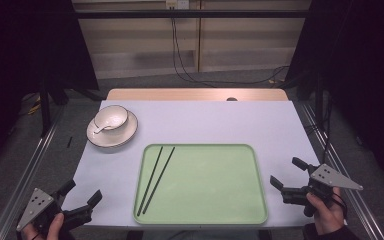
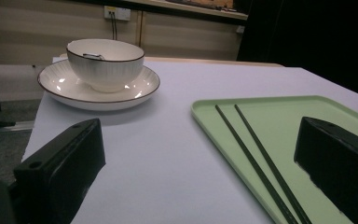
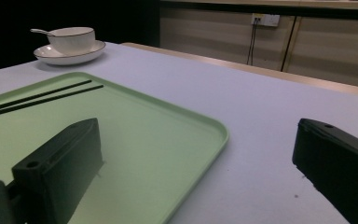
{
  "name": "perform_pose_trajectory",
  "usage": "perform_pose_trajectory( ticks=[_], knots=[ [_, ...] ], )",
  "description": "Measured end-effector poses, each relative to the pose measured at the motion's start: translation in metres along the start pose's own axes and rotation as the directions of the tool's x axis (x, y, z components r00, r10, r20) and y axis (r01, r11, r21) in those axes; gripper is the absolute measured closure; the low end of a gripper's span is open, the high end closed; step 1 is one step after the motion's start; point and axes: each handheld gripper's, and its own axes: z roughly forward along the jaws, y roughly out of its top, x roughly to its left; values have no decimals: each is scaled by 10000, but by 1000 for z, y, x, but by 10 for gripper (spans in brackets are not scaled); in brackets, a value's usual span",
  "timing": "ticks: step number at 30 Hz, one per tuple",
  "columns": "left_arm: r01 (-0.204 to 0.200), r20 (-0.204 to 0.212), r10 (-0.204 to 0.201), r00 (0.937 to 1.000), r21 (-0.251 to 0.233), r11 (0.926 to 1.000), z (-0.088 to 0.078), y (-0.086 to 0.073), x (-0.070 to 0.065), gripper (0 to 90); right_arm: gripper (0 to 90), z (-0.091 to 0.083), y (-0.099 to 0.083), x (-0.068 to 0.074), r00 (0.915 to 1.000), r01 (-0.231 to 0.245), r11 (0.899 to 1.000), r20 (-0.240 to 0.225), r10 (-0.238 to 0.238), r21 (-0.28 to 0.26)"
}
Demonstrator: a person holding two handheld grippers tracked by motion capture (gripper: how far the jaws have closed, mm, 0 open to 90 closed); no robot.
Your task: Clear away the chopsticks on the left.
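holding both wide apart and empty, you keep the left hand-held gripper (image 1: 82, 196) and right hand-held gripper (image 1: 286, 173) flanking the green tray (image 1: 215, 200); the chopsticks (image 1: 155, 179) lie on its left side.

Each hand holds a black gripper with two blocky, wedge-shaped jaws: the left gripper (image 1: 80, 196) sits left of the green tray (image 1: 260, 210), the right gripper (image 1: 286, 174) right of it. Both carry a grey three-cornered plate dotted with small holes. The jaws show round screw holes near their bases.
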Motion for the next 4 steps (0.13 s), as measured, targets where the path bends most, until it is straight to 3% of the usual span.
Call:
perform_pose_trajectory(
  ticks=[4],
  knots=[
    [-155, -174, 157, 9997, 98, 9998, 4, 1, 0, 16, 6, 3, -1, -1, 10000, -23, 9999, 24, 23, 153]
  ],
)
